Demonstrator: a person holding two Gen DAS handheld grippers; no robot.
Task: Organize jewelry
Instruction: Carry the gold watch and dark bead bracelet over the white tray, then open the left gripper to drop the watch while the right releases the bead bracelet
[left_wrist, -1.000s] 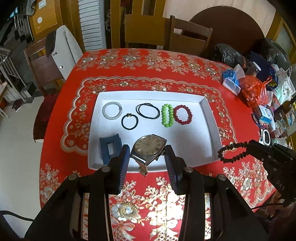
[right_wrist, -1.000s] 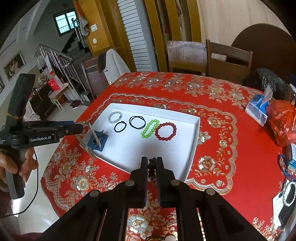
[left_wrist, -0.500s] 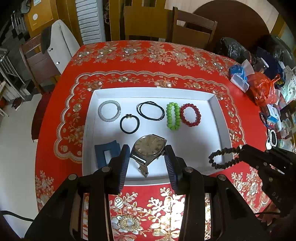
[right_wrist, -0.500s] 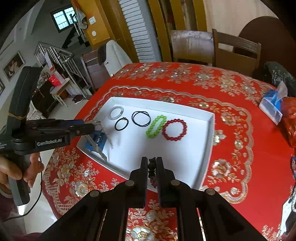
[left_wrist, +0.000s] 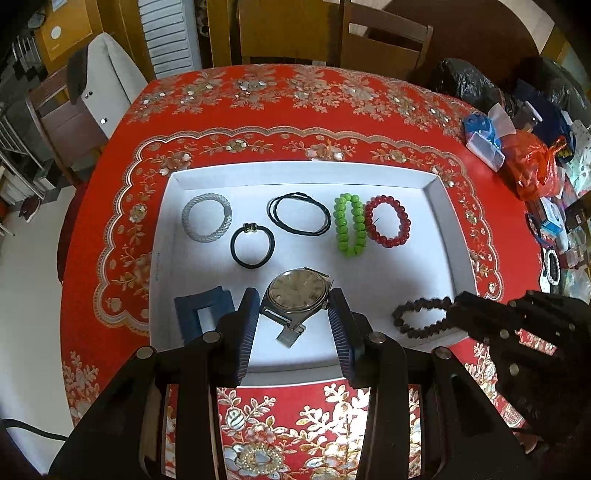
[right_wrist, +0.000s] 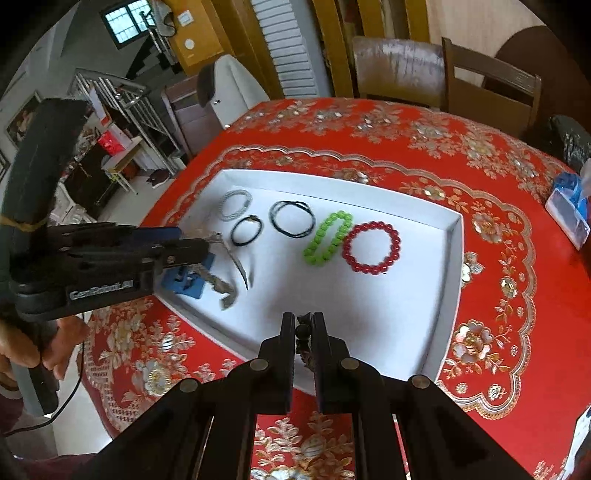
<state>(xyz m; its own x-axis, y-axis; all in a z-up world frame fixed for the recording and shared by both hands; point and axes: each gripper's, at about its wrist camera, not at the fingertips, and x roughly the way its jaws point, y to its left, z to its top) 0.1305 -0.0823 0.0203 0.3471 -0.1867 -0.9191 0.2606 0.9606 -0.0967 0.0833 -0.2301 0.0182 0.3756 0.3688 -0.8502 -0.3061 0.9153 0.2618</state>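
A white tray (left_wrist: 439, 236) lies on the red tablecloth. My left gripper (left_wrist: 293, 306) is shut on a silver wristwatch (left_wrist: 297, 291), holding it by the case just above the tray's near part; its metal band (right_wrist: 221, 284) dangles. My right gripper (right_wrist: 303, 325) is shut on a dark beaded bracelet (left_wrist: 421, 319), which hangs over the tray's near right corner. In the tray lie a silver woven bracelet (left_wrist: 207, 218), a black hair tie (left_wrist: 252, 245), a black cord loop (left_wrist: 299, 218), a green bead bracelet (left_wrist: 349, 225), a red bead bracelet (left_wrist: 387, 226) and a blue clip (left_wrist: 201, 314).
A blue tissue pack (left_wrist: 484, 138), an orange plastic bag (left_wrist: 532, 168) and assorted clutter crowd the table's right edge. Wooden chairs (left_wrist: 384, 40) stand behind the table. A person's hand (right_wrist: 44, 350) grips the left tool's handle.
Both grippers have come down and forward over the tray. The watch now hangs lower over the tray's near part, and the dark bracelet has moved in from beyond the right rim.
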